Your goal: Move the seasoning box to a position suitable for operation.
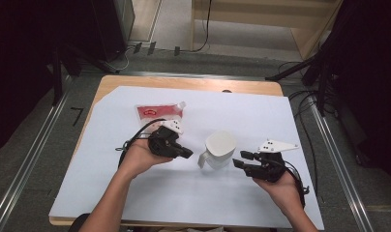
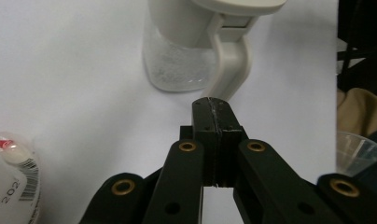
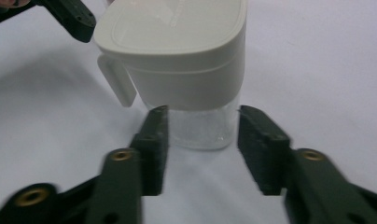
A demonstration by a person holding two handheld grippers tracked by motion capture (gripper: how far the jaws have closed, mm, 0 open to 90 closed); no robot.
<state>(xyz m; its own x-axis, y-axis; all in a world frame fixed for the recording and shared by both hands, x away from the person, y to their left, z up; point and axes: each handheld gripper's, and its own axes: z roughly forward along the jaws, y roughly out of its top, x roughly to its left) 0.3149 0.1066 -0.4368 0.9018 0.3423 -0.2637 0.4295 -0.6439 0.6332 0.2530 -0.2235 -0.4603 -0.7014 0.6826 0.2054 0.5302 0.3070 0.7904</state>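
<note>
Our left gripper (image 2: 213,109) has its jaws pressed flat together, with nothing between them. Their tips sit just short of the jug's (image 2: 196,44) handle (image 2: 232,70), close to its lower end but not touching it as far as we can tell. Our right gripper (image 3: 203,140) has its jaws spread wide, and the clear lower part of the jug (image 3: 177,70) stands beyond the gap between them, near the tips; neither pad is touching it.

From above, the jug (image 1: 218,150) stands upright on the white sheet (image 1: 261,116), between our two grippers: the left gripper (image 1: 184,153) at its handle side, the right gripper (image 1: 242,159) at the opposite side. Its white lid is on, and the handle points toward our near left.

Farther out, a red and white pouch (image 1: 158,112) lies flat on the sheet beyond our left hand (image 1: 138,157), well apart from the jug. In the left gripper view its end (image 2: 11,177) shows at the bottom left corner. Our right hand (image 1: 278,186) holds its gripper low over the sheet's near right part.
</note>
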